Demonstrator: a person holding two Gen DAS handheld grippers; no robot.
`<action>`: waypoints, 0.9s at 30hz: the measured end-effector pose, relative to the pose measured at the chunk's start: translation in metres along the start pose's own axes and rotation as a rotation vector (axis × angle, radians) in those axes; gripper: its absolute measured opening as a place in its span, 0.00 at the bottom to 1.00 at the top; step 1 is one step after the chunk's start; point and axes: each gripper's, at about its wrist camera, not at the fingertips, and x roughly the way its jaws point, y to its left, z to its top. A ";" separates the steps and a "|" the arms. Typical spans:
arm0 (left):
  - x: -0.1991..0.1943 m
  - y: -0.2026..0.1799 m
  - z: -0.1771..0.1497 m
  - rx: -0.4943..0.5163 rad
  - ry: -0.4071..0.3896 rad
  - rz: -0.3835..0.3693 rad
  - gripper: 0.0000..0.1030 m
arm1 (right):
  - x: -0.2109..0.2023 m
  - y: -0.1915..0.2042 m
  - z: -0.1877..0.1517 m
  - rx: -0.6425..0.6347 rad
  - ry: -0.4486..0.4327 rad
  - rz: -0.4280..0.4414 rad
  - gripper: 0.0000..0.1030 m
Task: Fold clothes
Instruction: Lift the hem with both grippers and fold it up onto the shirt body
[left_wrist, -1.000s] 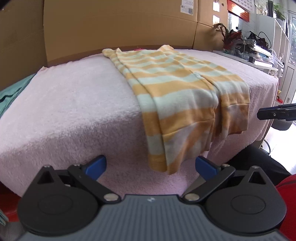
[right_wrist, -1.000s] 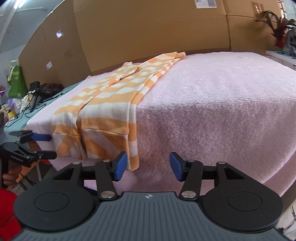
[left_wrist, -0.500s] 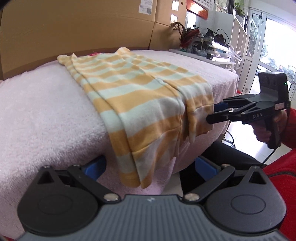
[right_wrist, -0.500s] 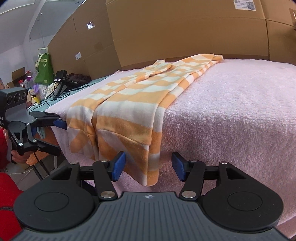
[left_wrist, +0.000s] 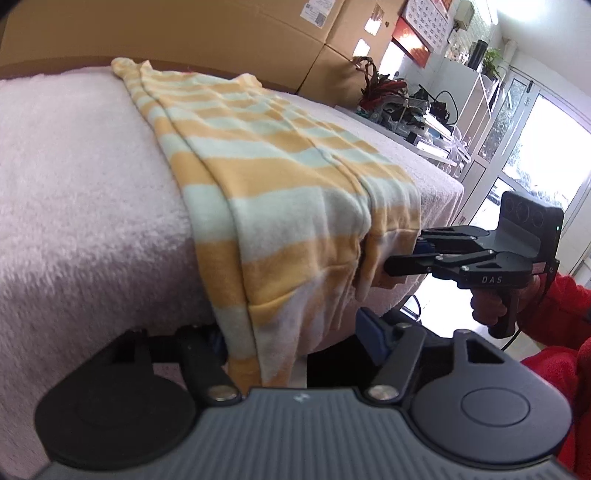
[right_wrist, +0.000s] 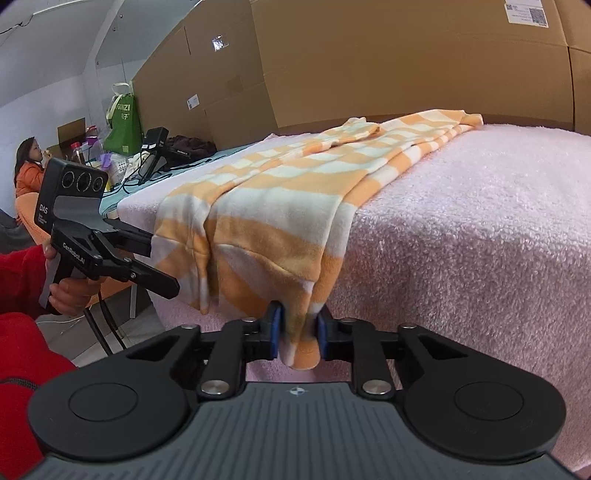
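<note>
Both grippers have closed in on the hanging hem since half a second ago, when each still stood off from the cloth. Striped garment (left_wrist: 273, 184) lies lengthwise on the pink towel-covered table (left_wrist: 81, 192), folded narrow, its near end draping over the table edge toward 6 o'clock.

Right gripper (right_wrist: 295, 332): jaws pinched onto the garment's right hem corner, cloth bunched between the blue pads (right_wrist: 274, 328), a tuck of orange fabric poking below. Grip looks firm.

Left gripper (left_wrist: 291, 347): jaws spread wide, straddling the left hem corner. Right pad clear of the cloth; left pad hidden behind the fabric at about 8 o'clock. Not yet gripping.

Seen from the right wrist view, the left gripper sits at 9 o'clock, tips just beside the cloth edge.

Step in hand, by my reading: taking hold of both bottom corners ahead of a lengthwise fold.

Next move calls for the left jaws to shut on the hem, then both hands lifting together and carrying the hem toward 12 o'clock, up to the collar end near the cardboard boxes (right_wrist: 369, 66). Uneven lift would skew the fold.
</note>
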 end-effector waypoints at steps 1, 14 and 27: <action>0.001 0.001 0.001 0.000 0.007 -0.005 0.57 | -0.001 -0.001 0.000 0.012 0.006 0.002 0.17; -0.007 -0.008 0.005 -0.010 0.014 -0.052 0.10 | -0.030 -0.006 0.009 0.100 0.015 0.107 0.09; -0.008 -0.009 0.001 0.026 0.055 -0.036 0.11 | -0.030 -0.003 0.012 0.072 0.040 0.064 0.09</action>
